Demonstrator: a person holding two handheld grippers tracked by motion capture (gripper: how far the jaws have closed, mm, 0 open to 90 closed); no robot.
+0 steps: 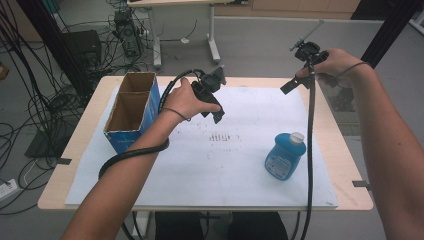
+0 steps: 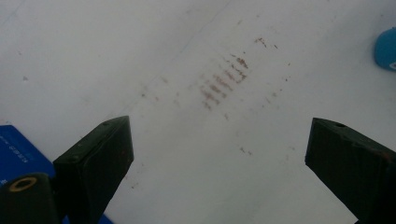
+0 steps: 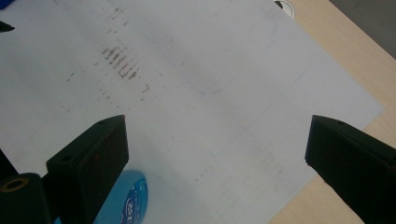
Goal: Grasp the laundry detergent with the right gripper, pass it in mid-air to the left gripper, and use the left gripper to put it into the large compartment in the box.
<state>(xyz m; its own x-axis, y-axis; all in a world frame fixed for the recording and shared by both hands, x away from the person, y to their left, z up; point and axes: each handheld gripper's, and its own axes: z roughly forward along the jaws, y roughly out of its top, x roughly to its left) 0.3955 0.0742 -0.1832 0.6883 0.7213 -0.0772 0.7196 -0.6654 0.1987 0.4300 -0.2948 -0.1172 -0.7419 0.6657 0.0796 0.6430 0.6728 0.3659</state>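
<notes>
Hovering over the table with both tools up, you've got nothing in either claw yet — this reads as the approach, before any pick. Your left gripper [image 1: 214,97] hangs above the white paper sheet [image 1: 250,185], just beside the open blue cardboard box [image 1: 131,112], and in the left gripper view its jaws stand wide apart with only bare, smudged paper between them. Your right gripper [image 1: 300,75] is raised over the far right corner of the table [image 1: 345,165], well apart from everything; in the right gripper view its jaws gape just as wide, released and empty.

The blue bottle [image 1: 285,156] with its white cap lies on the sheet toward the near right, the cap pointing away from you. It peeks in at the bottom of the right gripper view [image 3: 133,198], half behind one jaw.

By my reckoning the bottle is your target and the box its likely home — the right hand is the closer one. The next move calls for bringing that gripper down and back toward you, turning the wrist so the jaws straddle the bottle's narrower sides. Watch it: the body looks smooth and rounded, so close squarely or it may squirt out.
</notes>
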